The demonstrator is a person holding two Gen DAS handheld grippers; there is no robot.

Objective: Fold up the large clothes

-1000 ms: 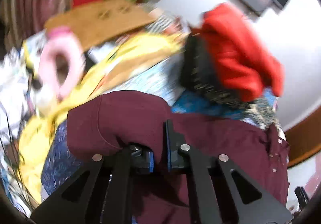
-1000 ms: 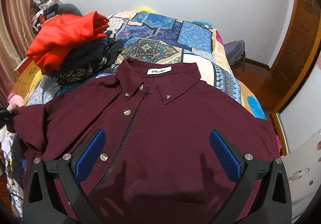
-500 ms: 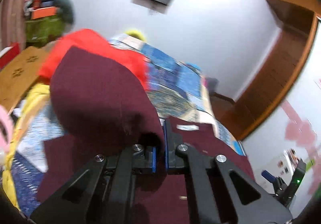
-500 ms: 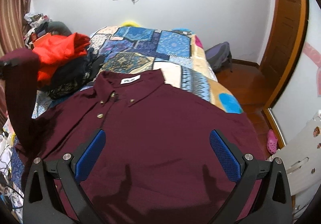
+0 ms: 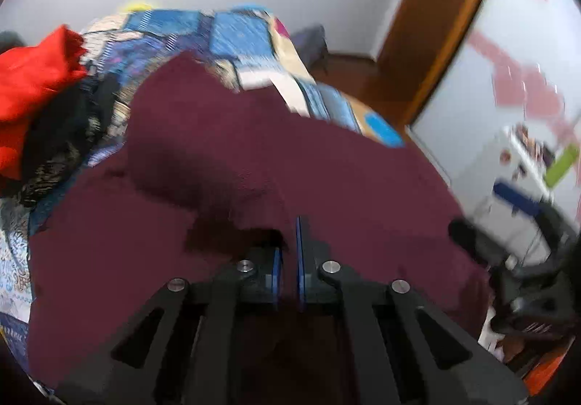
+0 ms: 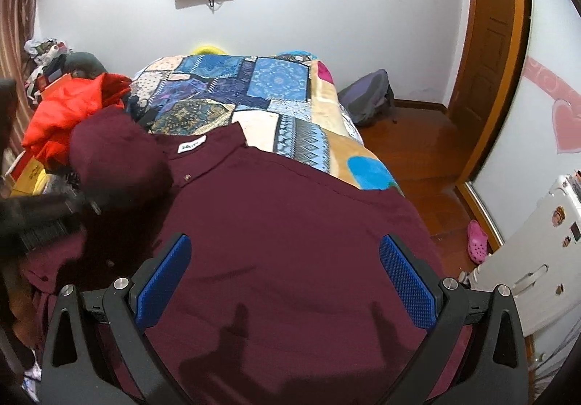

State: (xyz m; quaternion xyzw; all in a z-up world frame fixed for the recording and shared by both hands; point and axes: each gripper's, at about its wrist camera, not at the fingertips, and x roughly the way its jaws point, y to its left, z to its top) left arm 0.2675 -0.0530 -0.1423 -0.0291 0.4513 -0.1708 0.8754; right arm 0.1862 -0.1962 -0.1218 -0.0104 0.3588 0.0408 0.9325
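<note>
A maroon button-up shirt (image 6: 290, 223) lies spread face up on the patchwork bed (image 6: 254, 89), collar toward the far wall. My left gripper (image 5: 288, 259) is shut on the shirt's left sleeve (image 5: 203, 136) and holds it lifted and folded over the shirt's body; the sleeve also shows in the right wrist view (image 6: 116, 158), with the left gripper (image 6: 36, 219) a dark blur beside it. My right gripper (image 6: 287, 281) is open and empty, hovering over the shirt's lower front.
A pile of red and dark clothes (image 6: 72, 107) sits at the bed's left side, also in the left wrist view (image 5: 32, 85). A grey backpack (image 6: 366, 100) lies on the wooden floor to the right. A white appliance (image 6: 526, 259) stands at right.
My left gripper has carried the sleeve up from the bed's left edge and swung it right over the shirt's body. My right gripper has stayed open and drawn back a little.
</note>
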